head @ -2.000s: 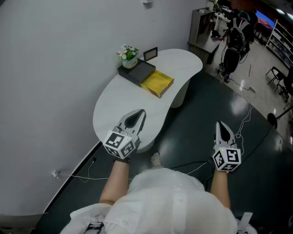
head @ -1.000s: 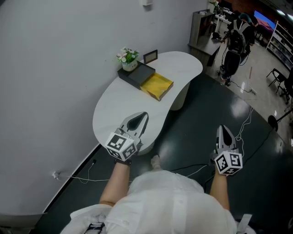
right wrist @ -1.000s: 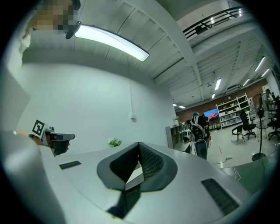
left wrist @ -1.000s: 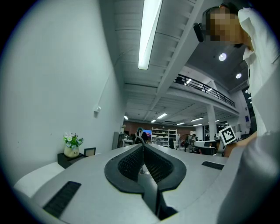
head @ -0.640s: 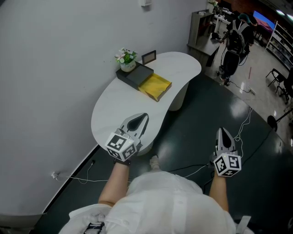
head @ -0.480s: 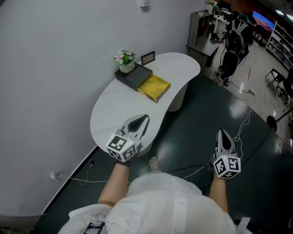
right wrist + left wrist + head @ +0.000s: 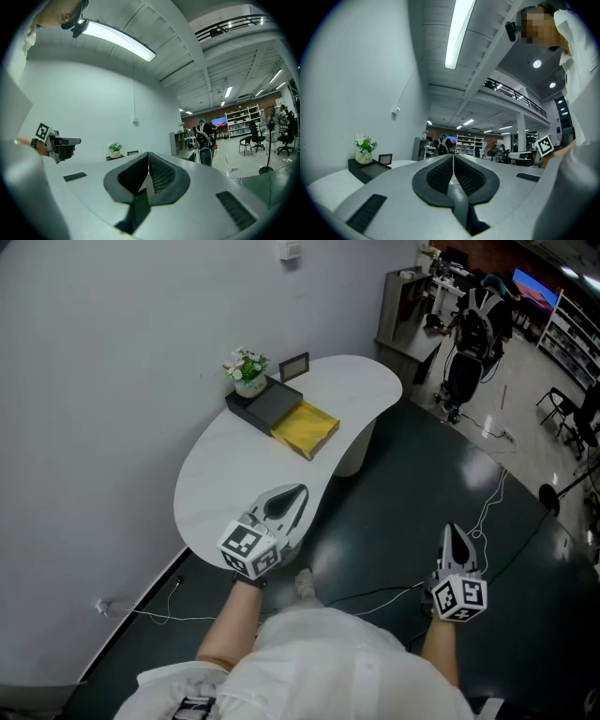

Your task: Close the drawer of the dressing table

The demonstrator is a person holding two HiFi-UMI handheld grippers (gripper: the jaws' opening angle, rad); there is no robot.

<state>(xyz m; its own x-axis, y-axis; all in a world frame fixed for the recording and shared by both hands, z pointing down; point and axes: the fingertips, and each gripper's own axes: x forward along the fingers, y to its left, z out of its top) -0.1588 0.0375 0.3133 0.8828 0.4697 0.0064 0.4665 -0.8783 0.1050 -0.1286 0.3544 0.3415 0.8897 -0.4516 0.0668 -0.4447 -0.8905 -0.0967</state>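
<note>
A white curved dressing table stands against the grey wall. On its far part sits a dark grey box with a yellow drawer pulled out toward the table's front edge. My left gripper hovers over the near end of the table, well short of the drawer, with its jaws shut and empty. My right gripper hangs over the dark floor to the right of the table, also shut with nothing in it. In the left gripper view the box shows far off to the left of the closed left gripper.
A small flower pot and a picture frame stand behind the box. Cables run over the dark floor near my feet. A cabinet and workshop gear fill the far right.
Both grippers have drifted lower in the head view, and the table with its box has slid a little to the left. Both grippers stay shut.
</note>
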